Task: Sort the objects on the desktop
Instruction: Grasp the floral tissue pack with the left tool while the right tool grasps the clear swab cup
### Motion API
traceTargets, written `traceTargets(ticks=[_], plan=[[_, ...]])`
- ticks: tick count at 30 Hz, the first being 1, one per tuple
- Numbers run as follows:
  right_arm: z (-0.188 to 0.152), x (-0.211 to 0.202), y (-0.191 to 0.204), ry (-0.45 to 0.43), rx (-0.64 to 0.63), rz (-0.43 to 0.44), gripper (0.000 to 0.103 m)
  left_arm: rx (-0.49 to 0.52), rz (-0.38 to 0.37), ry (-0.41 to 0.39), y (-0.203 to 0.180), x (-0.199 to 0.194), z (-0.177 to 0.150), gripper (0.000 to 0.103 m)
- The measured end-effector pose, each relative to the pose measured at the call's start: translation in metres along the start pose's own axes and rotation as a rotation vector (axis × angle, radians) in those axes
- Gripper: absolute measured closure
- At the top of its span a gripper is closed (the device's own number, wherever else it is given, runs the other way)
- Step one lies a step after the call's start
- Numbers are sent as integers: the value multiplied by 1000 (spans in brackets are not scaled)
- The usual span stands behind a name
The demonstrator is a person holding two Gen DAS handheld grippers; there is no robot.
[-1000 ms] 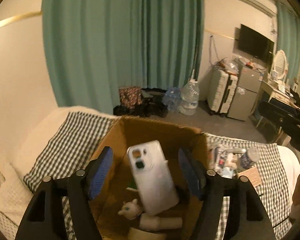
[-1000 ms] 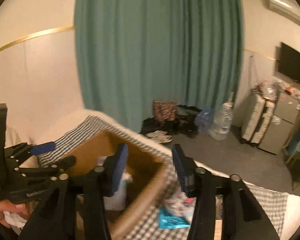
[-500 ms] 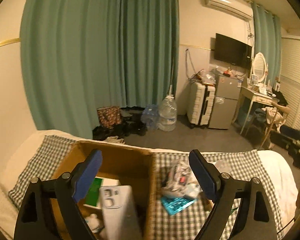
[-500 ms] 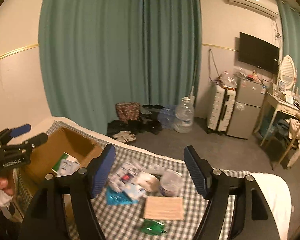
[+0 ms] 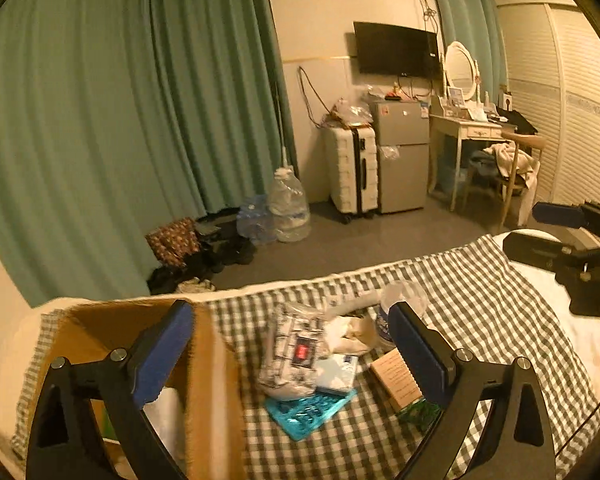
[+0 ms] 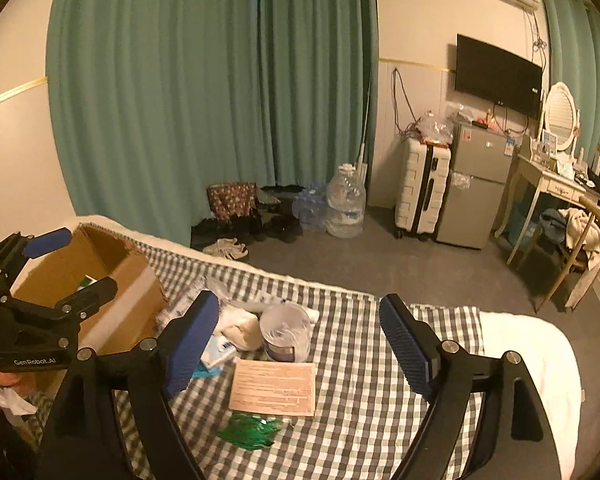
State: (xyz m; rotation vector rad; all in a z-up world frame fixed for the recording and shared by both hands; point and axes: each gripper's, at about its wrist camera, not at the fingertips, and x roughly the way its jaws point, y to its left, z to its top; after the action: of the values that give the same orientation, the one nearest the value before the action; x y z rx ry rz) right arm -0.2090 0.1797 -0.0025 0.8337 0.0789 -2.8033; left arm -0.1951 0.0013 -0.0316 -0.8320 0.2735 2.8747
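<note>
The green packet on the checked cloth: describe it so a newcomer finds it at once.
Start at the cardboard box on the checked cloth, then move right to the pile of loose items. Nearest the camera, just below the tan card, lies the green packet: the only shiny, crinkled green thing there.

Open cardboard box (image 6: pixel 100 280) left on checked cloth; tan carton (image 6: pixel 274 386), plastic jar (image 6: pixel 285 332), teal packet (image 5: pixel 310 410) clustered beside.

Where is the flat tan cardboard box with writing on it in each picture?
Left wrist view: the flat tan cardboard box lies low and right of centre, beside the right finger of the left gripper.
Right wrist view: it lies low in the middle, between the fingers of the right gripper.
Shared landmark: the clear round plastic tub just behind it.
</note>
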Motion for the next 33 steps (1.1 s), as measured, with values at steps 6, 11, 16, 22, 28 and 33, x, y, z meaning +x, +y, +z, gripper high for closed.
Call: traceTargets(ticks=[6, 11, 16, 22, 28, 33], plan=[[-9, 37, -15, 57, 16, 15, 18, -9, -11, 63, -6, 37, -12, 3], [-14, 66, -20, 90, 1, 45, 15, 4, 25, 116, -10, 68, -27, 3], [-28, 106, -22, 144, 8, 89, 15, 51, 78, 196, -16, 103, -48, 3], [-46, 151, -20, 209, 38, 180, 15, 82, 156, 244, -20, 131, -69, 3], [-52, 173, -13, 185, 31, 190, 15, 7, 153, 202, -12, 143, -71, 3], [-56, 187, -14, 215, 43, 226, 15, -65, 77, 323, -2, 165, -88, 37]])
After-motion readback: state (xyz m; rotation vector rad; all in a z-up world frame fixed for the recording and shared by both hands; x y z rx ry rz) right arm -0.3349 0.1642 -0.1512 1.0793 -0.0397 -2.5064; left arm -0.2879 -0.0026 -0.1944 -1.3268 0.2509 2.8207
